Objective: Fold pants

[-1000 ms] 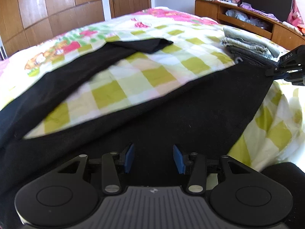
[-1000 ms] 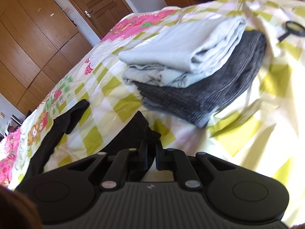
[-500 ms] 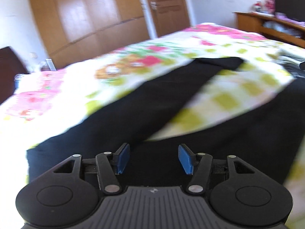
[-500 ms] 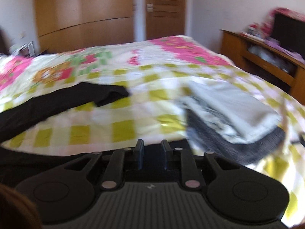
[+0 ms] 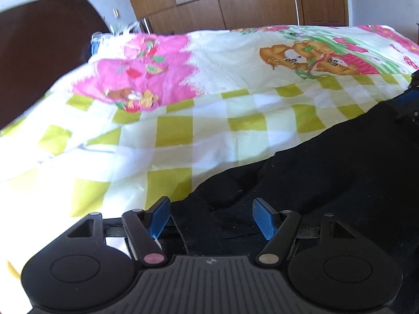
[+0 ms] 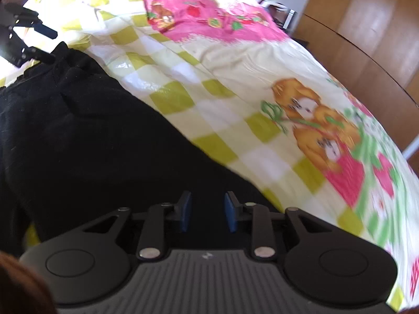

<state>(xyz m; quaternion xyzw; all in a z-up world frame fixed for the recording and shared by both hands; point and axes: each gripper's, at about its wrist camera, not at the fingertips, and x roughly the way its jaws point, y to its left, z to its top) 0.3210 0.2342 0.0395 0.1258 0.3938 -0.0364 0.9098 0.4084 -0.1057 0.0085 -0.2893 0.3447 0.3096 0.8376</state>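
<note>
Black pants point(image 5: 327, 167) lie spread on the bed's checked sheet point(image 5: 209, 120). My left gripper point(image 5: 212, 218) is open, its blue pads wide apart over a rumpled end of the pants. My right gripper point(image 6: 205, 210) is open with a narrower gap, low over the black fabric point(image 6: 91, 136). Each gripper shows in the other's view: the right at the far right edge point(image 5: 411, 99), the left at the upper left point(image 6: 28, 39), by the pants' far end.
The sheet point(image 6: 235, 83) has yellow-green checks, pink patches and cartoon bears. A dark headboard point(image 5: 39, 47) stands at the left. A wooden wardrobe point(image 5: 222, 2) and a door point(image 5: 324, 0) lie beyond the bed.
Both grippers have swung left toward the head of the bed. The right gripper has opened and let go of the pants. The folded clothes stack has left view.
</note>
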